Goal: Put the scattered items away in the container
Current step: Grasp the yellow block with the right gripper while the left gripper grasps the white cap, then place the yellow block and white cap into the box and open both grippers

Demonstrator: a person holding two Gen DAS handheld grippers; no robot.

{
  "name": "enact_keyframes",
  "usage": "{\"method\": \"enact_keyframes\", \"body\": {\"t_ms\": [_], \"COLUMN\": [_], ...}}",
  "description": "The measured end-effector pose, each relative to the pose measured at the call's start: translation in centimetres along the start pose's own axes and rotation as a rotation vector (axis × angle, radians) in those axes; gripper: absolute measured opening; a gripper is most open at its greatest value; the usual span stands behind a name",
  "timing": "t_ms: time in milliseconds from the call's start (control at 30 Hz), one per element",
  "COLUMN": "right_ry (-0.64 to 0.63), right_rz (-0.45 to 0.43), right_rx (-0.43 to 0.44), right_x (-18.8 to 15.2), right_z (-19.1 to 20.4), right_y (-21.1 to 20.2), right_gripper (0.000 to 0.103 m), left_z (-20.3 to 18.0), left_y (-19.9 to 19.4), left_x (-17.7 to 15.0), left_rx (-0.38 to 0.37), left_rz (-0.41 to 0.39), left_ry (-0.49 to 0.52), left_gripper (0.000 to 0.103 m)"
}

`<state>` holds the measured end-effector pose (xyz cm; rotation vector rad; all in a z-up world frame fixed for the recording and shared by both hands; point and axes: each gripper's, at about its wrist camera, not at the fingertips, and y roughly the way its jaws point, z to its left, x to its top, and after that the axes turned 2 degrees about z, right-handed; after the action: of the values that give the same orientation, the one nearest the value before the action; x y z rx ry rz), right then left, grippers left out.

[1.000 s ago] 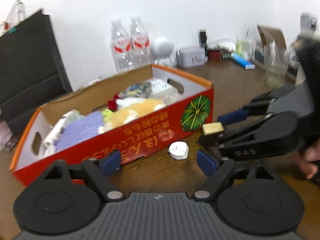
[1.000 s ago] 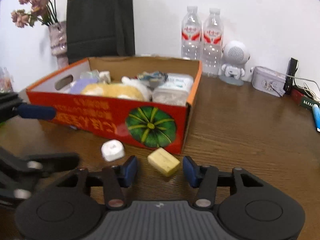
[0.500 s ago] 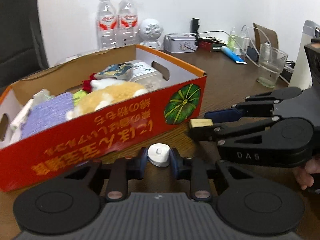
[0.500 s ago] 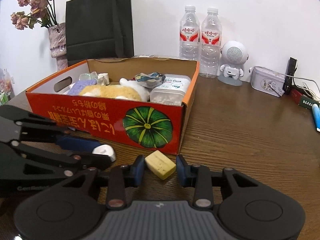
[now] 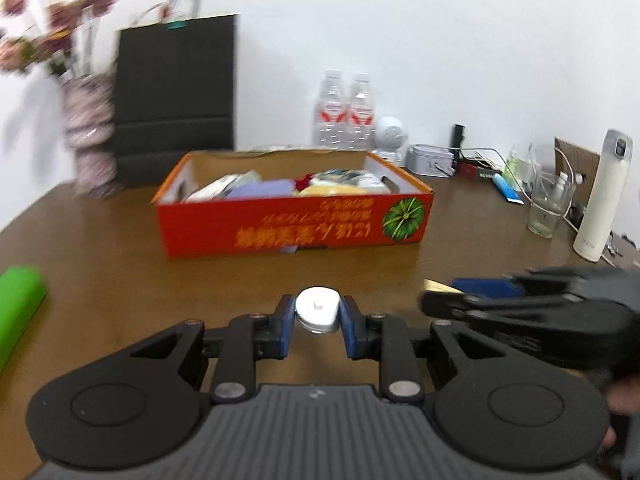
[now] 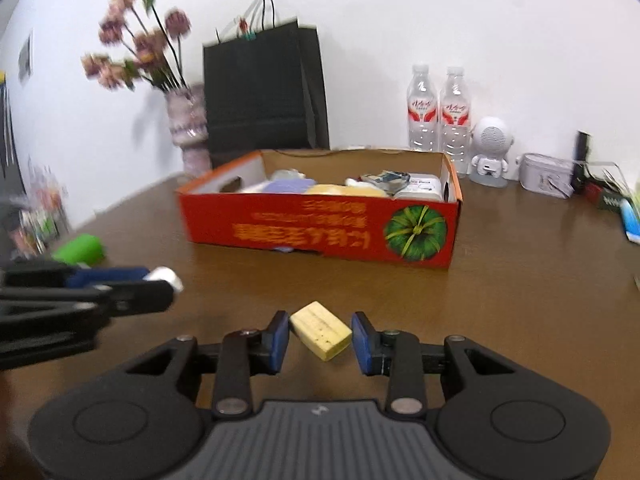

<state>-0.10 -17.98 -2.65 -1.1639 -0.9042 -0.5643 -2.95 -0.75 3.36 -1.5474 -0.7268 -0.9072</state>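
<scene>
Both claws carry cargo above a brown wooden worktop (image 5: 100,240). Left claw (image 5: 317,316) has its blue pads closed on a small white round gadget (image 5: 317,309), the pads pressing its two sides; its jaws stand narrow, having closed on the gadget within the past second. Right claw (image 6: 320,334) grips a pale yellow block (image 6: 321,330) that sits skewed between its blue pads, corners against them, after its jaws likewise drew in. From the left wrist camera the right claw (image 5: 440,294) enters from the right edge, the yellow block (image 5: 436,286) showing at its tip; from the right wrist camera the left claw (image 6: 160,280) reaches in from the left with the white gadget (image 6: 165,275) at its tip.

Ahead of both, well apart from the claws, stands the red cardboard box (image 5: 292,228) with a green pumpkin print on its front wall, also seen from the right wrist (image 6: 320,232). It already holds several things, among them a purple item and a yellow soft one. A green cylinder (image 5: 18,300) lies on the worktop at far left, outside the box. Behind the box stand a black paper bag (image 5: 174,92), two water bottles (image 5: 348,112) and a vase of flowers (image 6: 188,120) against a white wall. Both views are somewhat blurred.
</scene>
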Motion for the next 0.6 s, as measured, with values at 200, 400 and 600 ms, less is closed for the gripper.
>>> {"method": "enact_keyframes", "body": {"t_ms": [200, 400, 600], "right_ry": [-0.046, -0.099, 0.003], "right_rz": [-0.028, -0.216, 0.023], "right_rx": [0.020, 0.001, 0.115], "right_x": [-2.8, 7.2, 24.4], "right_z": [2.8, 1.3, -4.8], "right_y": [-5.7, -9.5, 0.8], "right_gripper": [0.033, 0.033, 0.033], "left_z": [0.6, 2.7, 4.9], "left_y": [-5.3, -5.4, 7.9], "left_x": [-1.5, 10.2, 24.9], "left_rx": [0.024, -0.039, -0.056], "left_rz": [-0.081, -0.162, 0.121], "left_ry": [-0.048, -0.026, -0.024], "left_gripper": [0.025, 0.025, 0.025]}}
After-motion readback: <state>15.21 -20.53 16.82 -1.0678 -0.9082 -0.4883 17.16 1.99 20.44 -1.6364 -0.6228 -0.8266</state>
